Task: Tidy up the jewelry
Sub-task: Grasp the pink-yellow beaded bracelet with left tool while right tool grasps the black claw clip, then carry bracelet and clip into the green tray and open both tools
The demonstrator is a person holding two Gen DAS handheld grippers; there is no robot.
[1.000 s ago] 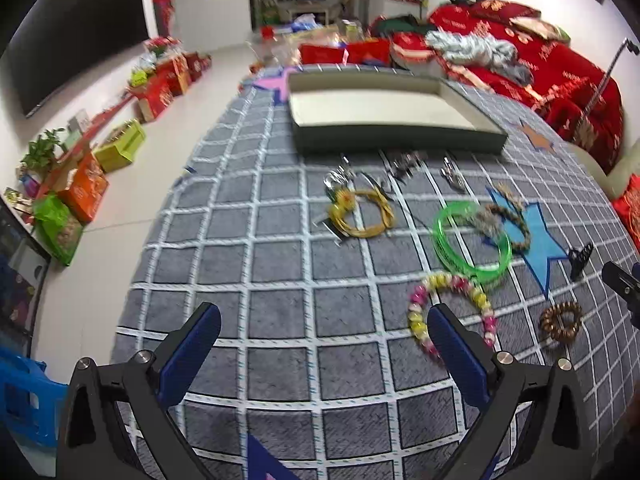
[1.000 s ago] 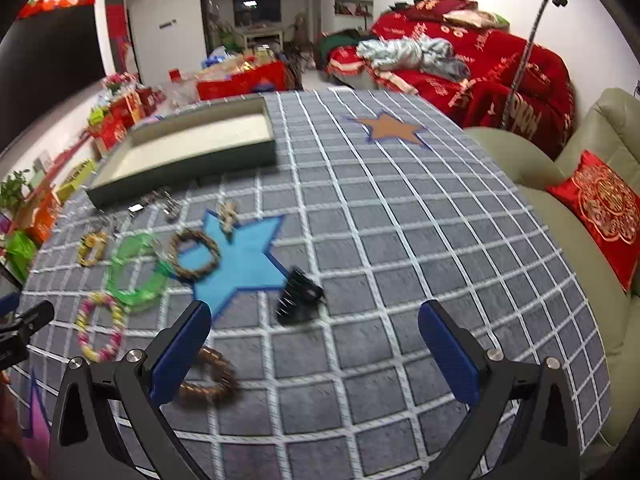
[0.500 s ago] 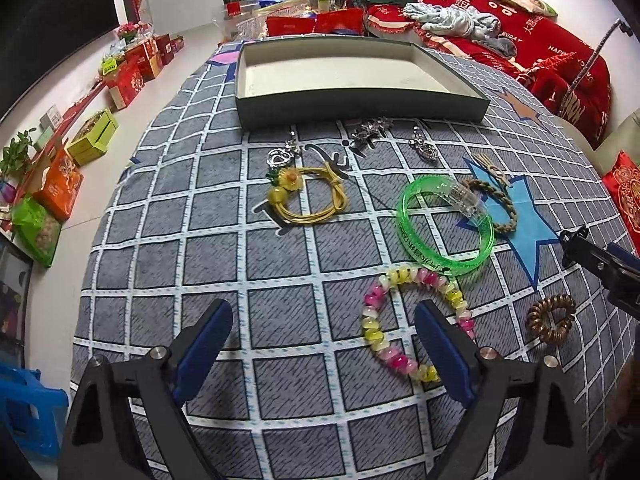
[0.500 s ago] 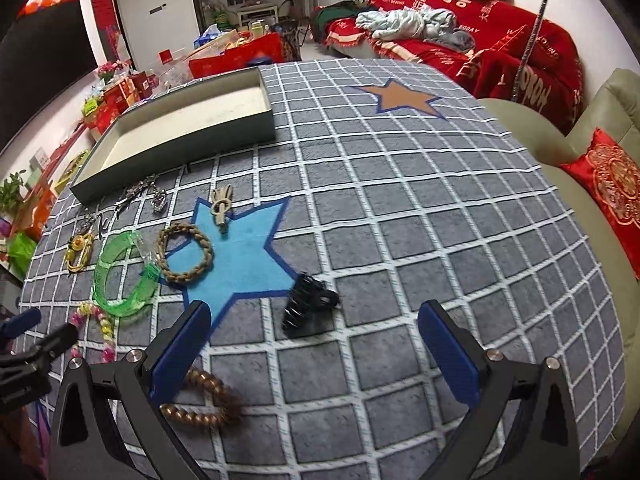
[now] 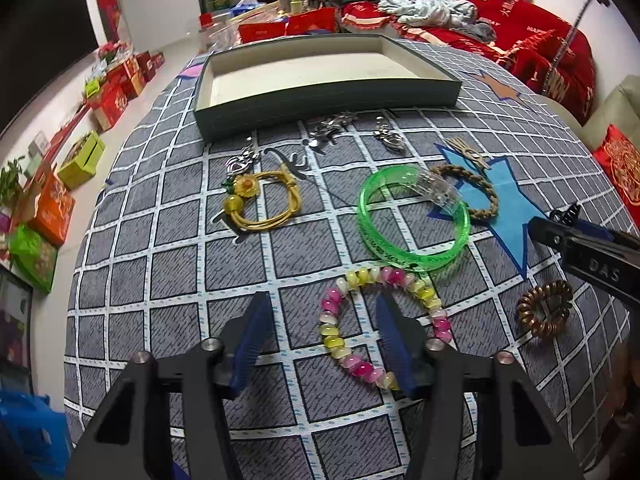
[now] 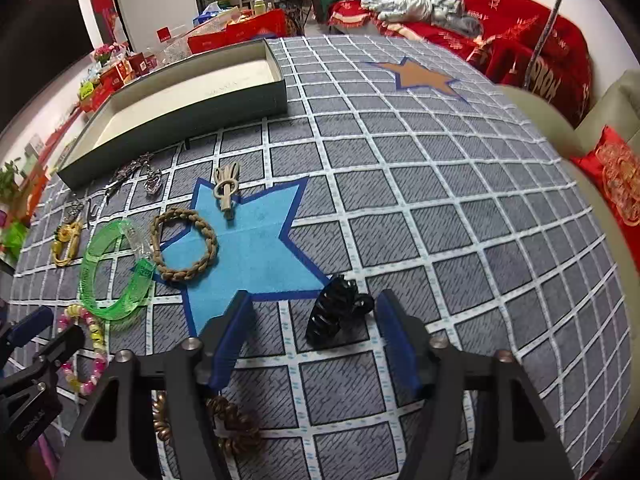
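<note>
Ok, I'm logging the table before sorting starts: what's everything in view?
tray: one, dark green, cream inside, far end
bead bracelet: one, pink and yellow, around the left claw's right finger
bangle: one, clear green, mid-table
cord bracelet: one, yellow, flower charm
braided bracelet: one, tan, on blue star
hair clip: one, black, between right claw's fingers
coil tie: one, brown
metal charms: several, silver, beside tray
left claw: blue pads, apart
right claw: blue pads, apart

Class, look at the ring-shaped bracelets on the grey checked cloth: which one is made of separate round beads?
The pink-and-yellow beaded bracelet, lying nearest the left gripper. The green bangle, braided tan bracelet and yellow cord bracelet are not beaded.
</note>
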